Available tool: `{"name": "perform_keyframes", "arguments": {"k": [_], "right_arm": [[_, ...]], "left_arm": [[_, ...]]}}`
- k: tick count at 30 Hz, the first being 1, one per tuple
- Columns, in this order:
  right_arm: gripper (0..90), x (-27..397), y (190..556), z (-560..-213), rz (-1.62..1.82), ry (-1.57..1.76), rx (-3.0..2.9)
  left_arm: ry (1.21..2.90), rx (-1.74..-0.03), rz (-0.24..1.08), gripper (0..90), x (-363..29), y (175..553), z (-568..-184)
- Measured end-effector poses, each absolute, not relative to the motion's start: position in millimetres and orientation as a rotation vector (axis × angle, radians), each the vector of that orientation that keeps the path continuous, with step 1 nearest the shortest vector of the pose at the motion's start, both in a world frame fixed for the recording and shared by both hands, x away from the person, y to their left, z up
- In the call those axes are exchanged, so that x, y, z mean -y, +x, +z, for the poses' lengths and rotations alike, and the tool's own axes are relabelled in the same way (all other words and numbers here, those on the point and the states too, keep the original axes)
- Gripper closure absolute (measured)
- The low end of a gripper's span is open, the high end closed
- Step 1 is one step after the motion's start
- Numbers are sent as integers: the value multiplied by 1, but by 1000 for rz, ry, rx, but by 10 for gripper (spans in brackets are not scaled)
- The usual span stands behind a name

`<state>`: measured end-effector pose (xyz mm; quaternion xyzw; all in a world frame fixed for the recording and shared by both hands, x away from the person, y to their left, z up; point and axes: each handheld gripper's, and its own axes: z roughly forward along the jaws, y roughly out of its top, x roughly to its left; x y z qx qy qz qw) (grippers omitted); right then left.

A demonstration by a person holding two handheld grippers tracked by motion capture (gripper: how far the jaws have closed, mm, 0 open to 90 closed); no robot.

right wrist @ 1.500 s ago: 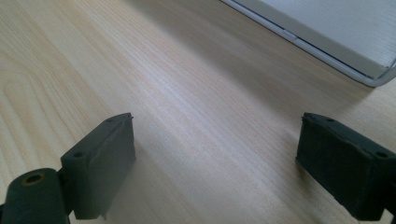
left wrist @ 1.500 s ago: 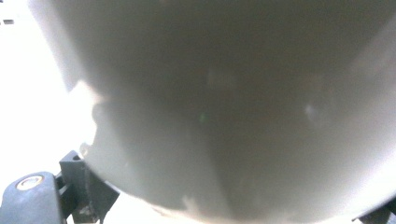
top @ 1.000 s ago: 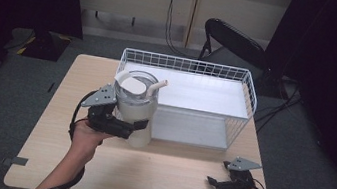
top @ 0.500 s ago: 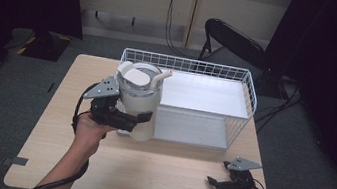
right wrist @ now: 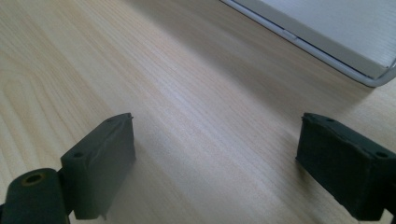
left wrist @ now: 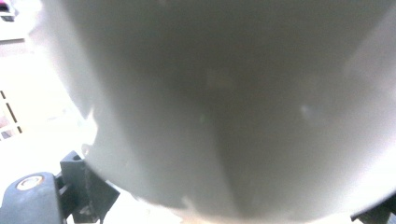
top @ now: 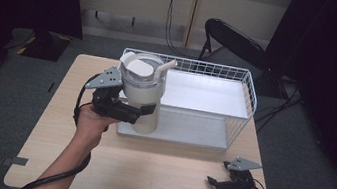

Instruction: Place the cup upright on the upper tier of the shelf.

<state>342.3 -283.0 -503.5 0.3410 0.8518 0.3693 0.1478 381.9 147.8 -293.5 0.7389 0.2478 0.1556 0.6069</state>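
Left gripper jaws clamped, right gripper jaws apart

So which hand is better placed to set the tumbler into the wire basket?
Left. The left gripper already clamps the tumbler at the wire basket; the right gripper rests open on the table.

surface: light wooden table | on it: white wire basket, far side

Open tabletop is left between the two grippers; passage beyond is barred by the wire basket, its left front corner blocked by the tumbler.
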Motion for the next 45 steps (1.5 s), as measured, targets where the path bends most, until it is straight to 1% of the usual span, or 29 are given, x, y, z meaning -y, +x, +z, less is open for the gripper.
{"name": "perform_keyframes", "arguments": {"k": [4, 23, 37, 45], "right_arm": [[107, 283, 342, -504, 1062, 981, -2451], [107, 283, 342, -504, 1062, 981, -2450], [107, 283, 342, -504, 1063, 981, -2448], [107, 283, 342, -504, 1063, 981, -2448]], "left_arm": [[1692, -570, 354, 98, -146, 384, -287], [1716, -568, 363, 98, -134, 394, -270], [1729, -562, 365, 99, -130, 392, -242], [1731, -565, 363, 99, -127, 397, -232]]}}
